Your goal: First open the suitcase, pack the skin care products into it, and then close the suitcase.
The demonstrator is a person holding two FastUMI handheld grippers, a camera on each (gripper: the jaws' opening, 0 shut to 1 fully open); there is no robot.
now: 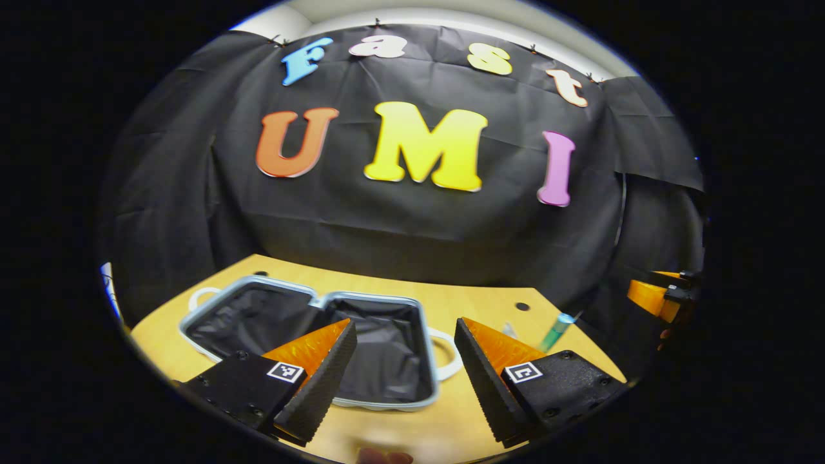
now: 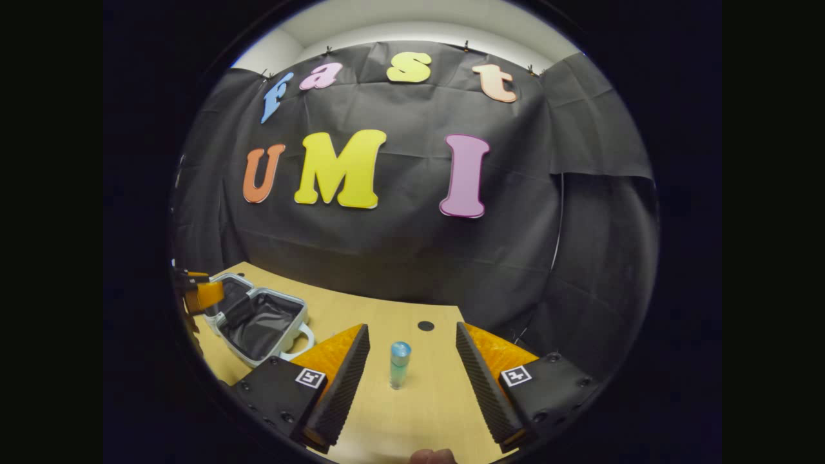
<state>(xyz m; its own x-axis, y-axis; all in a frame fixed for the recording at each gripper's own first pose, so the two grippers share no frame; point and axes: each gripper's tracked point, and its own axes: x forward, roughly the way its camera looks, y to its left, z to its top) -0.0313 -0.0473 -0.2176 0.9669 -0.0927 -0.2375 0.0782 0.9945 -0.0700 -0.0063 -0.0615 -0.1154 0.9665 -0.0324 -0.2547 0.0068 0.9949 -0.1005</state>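
My left tongs are spread wide, gripping nothing, over the suitcase — it lies open on the desk, both dark-lined halves bare, its near rim hidden behind my fingers. At three o'clock the other gripper is cut off by the view's edge. My right tongs are released too, and the skin care bottle stands upright between them, untouched; any label is too small to read. Bare desk surrounds it — the suitcase sits at nine o'clock.

wall: black cloth | table: light wood | ceiling: white
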